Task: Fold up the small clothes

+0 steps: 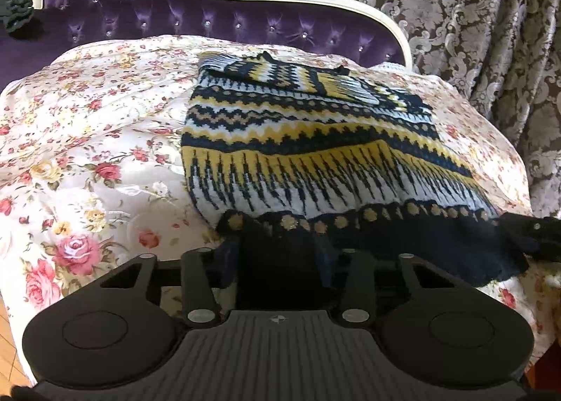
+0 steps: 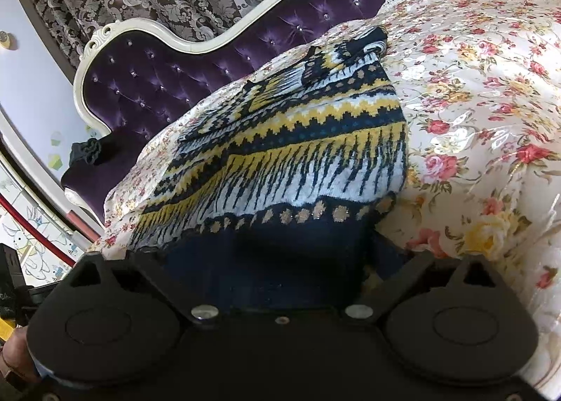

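Left wrist view first: a patterned knit sweater (image 1: pixel 308 141) in navy, yellow, white and tan bands lies across the middle and right of the frame, spread on a floral bedspread (image 1: pixel 87 141) with pink and red roses. The far part of the sweater looks folded over onto itself near the upper centre. Its dark navy hem comes right down to the left gripper (image 1: pixel 277 274) at the bottom centre, and the cloth drapes over the fingers and sits between them; the fingers are pulled in and appear pinched on that hem, though the tips themselves are buried under fabric. At the right edge of the frame a dark piece of the other tool (image 1: pixel 536 232) touches the hem's far corner.

Over to the right wrist view, tilted hard: the same sweater (image 2: pixel 298 155) runs from the lower centre up toward the upper right, the bedspread (image 2: pixel 484 113) filling the right side. The navy hem falls over the right gripper (image 2: pixel 280 278) at the bottom centre and hides the fingertips completely, so I cannot tell whether it is clamped or apart.

Behind the bed, a purple tufted headboard (image 1: pixel 140 8) with a cream frame curves across the top of both views, and a brown damask curtain (image 1: pixel 473 15) hangs beyond it. A small dark ruffled item (image 2: pixel 86 152) sits at the headboard's low end, left of frame.
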Demonstrator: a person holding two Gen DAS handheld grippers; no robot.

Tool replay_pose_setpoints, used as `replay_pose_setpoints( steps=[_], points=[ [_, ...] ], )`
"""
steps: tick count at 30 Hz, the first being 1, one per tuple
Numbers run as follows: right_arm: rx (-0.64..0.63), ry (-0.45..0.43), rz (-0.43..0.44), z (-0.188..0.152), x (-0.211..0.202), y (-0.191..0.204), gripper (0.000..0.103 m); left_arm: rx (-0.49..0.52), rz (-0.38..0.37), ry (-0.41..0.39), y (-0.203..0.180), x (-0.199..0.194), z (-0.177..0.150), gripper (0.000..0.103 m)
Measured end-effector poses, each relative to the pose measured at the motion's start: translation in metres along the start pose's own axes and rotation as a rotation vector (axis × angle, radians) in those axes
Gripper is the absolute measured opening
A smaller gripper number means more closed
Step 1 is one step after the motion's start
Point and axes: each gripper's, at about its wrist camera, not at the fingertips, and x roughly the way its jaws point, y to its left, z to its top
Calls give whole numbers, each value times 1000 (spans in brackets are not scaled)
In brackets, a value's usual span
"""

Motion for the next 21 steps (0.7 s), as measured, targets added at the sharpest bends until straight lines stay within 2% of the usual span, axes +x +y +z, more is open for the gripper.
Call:
replay_pose_setpoints(
  steps=[1, 5, 6, 7, 10, 13, 15, 18, 20, 21],
  points=[
    [7, -2, -1, 0, -1, -1, 75, -4, 0, -6, 0, -1, -1, 41],
    [64, -5, -10, 0, -2, -10, 48, -13, 16, -29, -3, -2, -5, 42],
    [81, 0, -14, 0, -1, -12, 37, -5, 26, -32, -5, -2, -6, 42],
    [91, 3, -15, 0, 0, -14, 30, 10, 39, -32, -7, -2, -7, 43],
    [95, 6, -17, 1, 1, -14, 30, 69, 60, -28, -17, 0, -8, 54],
    [95, 5, -13, 1, 0, -15, 31, 78, 61, -39, -19, -1, -11, 55],
    [101, 6, -10, 1, 0, -16, 31, 47, 57, -46, -14, -3, -11, 49],
    [104, 7, -1, 2, 1, -16, 37, 1, 63, -49, -5, -6, -8, 33],
    [99, 8, 8, 2, 1, -15, 41, -30, 77, -50, 0, -6, -8, 16],
    [95, 9, 8, 2, 1, -15, 41, -47, 65, -48, 4, -6, -7, 16]
  ],
)
